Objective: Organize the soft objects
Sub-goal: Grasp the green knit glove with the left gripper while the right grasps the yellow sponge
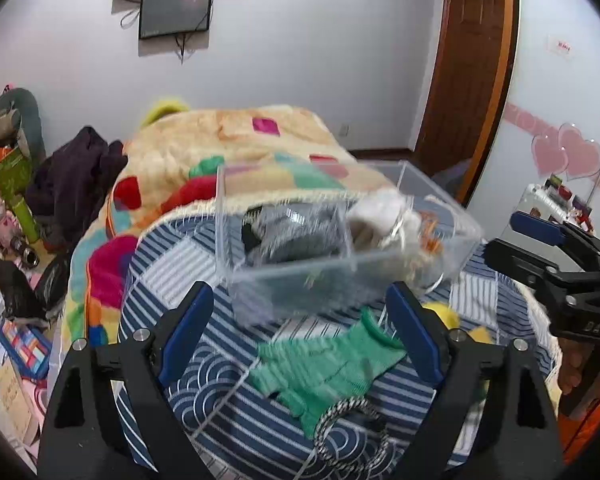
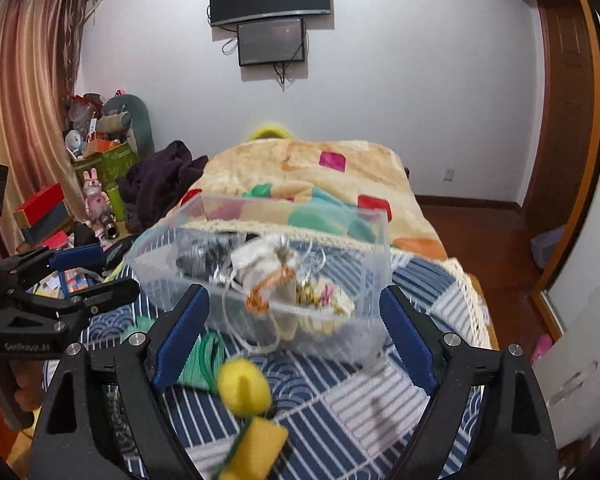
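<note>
A clear plastic box [image 1: 300,268] sits on the blue striped cloth [image 1: 236,400] on the bed; it also shows in the right wrist view [image 2: 364,264]. It holds grey socks [image 1: 296,236] and white soft items [image 1: 380,208] [image 2: 256,258]. A green glove [image 1: 324,364] lies in front of the box, between my left gripper's [image 1: 306,328] open fingers. Its edge shows in the right wrist view [image 2: 204,360]. A yellow soft item [image 2: 244,388] lies between my right gripper's [image 2: 294,332] open fingers. Both grippers are empty.
A black-and-white cord [image 1: 352,432] lies by the glove. A colourful blanket [image 1: 228,144] covers the far bed. Dark clothes [image 1: 76,176] and cluttered boxes [image 1: 8,168] stand at the left. A wooden door [image 1: 468,80] is at the right. The right gripper appears in the left wrist view [image 1: 548,248].
</note>
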